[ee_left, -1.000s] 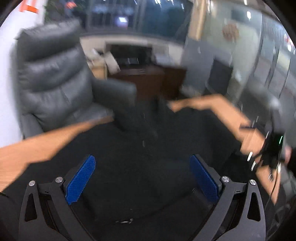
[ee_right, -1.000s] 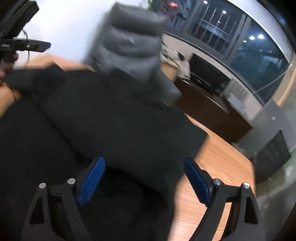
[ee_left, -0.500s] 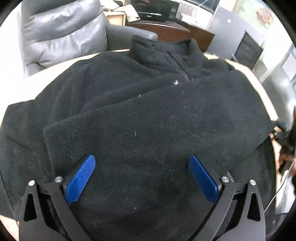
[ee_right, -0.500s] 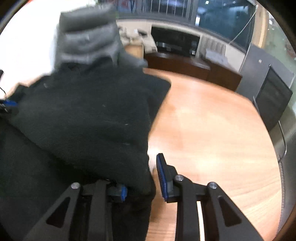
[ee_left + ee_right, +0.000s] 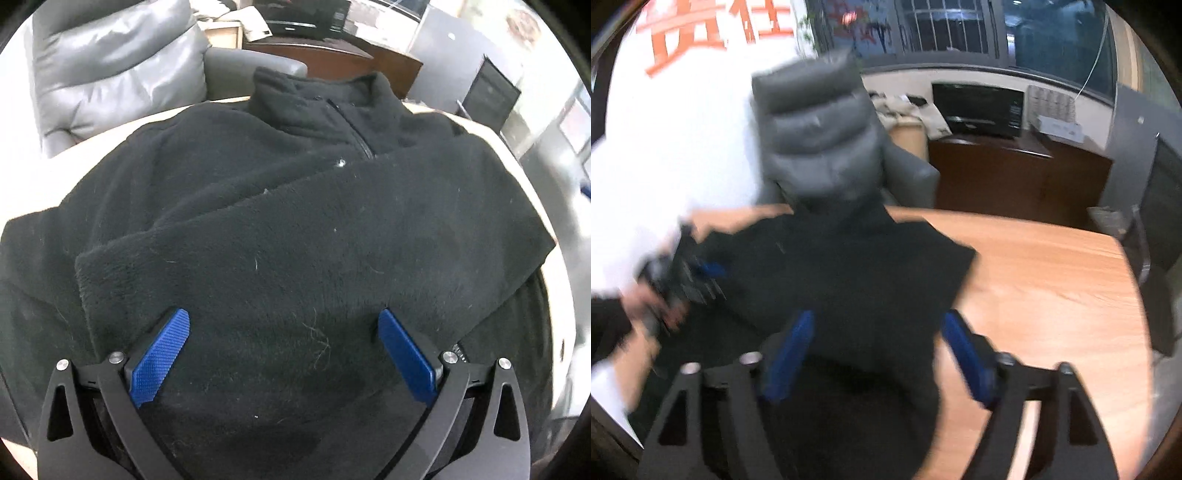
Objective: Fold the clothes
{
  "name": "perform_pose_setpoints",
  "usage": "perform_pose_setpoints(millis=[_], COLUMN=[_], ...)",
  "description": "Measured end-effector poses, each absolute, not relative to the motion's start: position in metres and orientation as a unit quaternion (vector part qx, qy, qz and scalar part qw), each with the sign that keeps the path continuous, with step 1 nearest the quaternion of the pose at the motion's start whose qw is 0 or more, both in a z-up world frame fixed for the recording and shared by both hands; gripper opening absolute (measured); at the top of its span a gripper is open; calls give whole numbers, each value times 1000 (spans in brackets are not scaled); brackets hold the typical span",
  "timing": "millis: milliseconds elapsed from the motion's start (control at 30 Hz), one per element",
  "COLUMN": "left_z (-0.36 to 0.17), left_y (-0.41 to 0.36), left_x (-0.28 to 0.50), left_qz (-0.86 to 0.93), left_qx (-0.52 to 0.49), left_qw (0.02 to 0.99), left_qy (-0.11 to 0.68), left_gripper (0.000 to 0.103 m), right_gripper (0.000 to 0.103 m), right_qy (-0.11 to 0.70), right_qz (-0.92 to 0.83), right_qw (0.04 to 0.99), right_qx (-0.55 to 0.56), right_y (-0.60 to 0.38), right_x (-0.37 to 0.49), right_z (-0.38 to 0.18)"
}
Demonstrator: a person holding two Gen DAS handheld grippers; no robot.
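Black fleece jacket (image 5: 295,229) lies under both gaping tongs: left (image 5: 284,354) empty, right (image 5: 879,354) just released

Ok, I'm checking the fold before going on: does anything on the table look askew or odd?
The black fleece jacket has one sleeve folded across its front at a slant, not square. Pale lint and stray hairs speckle it. No damage shows.
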State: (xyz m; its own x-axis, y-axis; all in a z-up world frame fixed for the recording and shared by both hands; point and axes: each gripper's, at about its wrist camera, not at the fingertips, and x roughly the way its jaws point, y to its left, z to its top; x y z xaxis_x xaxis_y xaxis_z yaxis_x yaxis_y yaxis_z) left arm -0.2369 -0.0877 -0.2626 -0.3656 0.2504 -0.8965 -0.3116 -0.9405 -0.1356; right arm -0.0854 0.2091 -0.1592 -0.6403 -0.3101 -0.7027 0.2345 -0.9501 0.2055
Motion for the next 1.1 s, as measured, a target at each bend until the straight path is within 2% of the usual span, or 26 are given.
perform_pose_setpoints(millis=[100, 167, 233, 300, 333, 467, 533, 633, 667, 767, 900, 1100], left_z=[-257, -256, -260, -262, -262, -237, -218, -193, -187, -181, -192, -218], left_y=[-90, -93, -87, -75, -70, -91, -129, -214, -248, -367, -497, -584], left_x=[-234, -230, -227, -222, -219, -199, -185, -163, -152, -115, -62, -30], left_qz=[835, 842, 845, 852, 854, 877, 895, 904, 902, 870, 821, 771], left_qx=[-524, -516, -513, -501, -497, -464, -441, -424, -421, -408, -365, -349], left_qw=[166, 155, 149, 141, 135, 109, 67, -22, -59, -180, -289, -337], left_qy=[-6, -16, 9, 53, 70, 61, 24, -49, -81, -209, -332, -413], left_gripper=[103, 103, 103, 103, 103, 103, 103, 103, 103, 103, 103, 103], right_gripper=[85, 75, 67, 66, 67, 68, 68, 82, 83, 83, 83, 83], right_qy=[-41, -25, -9, 9, 10, 63, 52, 42, 38, 34, 30, 25], right_qz=[-902, -895, -877, -861, -875, -870, -885, -906, -910, -911, -908, -905], right_qw=[148, 136, 115, 70, 68, 45, 75, 101, 106, 125, 152, 181], right_qx=[403, 424, 466, 503, 478, 488, 457, 410, 400, 393, 389, 385], right_y=[174, 153, 140, 140, 141, 120, 106, 82, 73, 43, 16, -28], right_x=[-129, -155, -173, -178, -172, -166, -159, -150, -149, -148, -151, -156], right_z=[-183, -210, -246, -279, -280, -264, -237, -198, -190, -180, -186, -195])
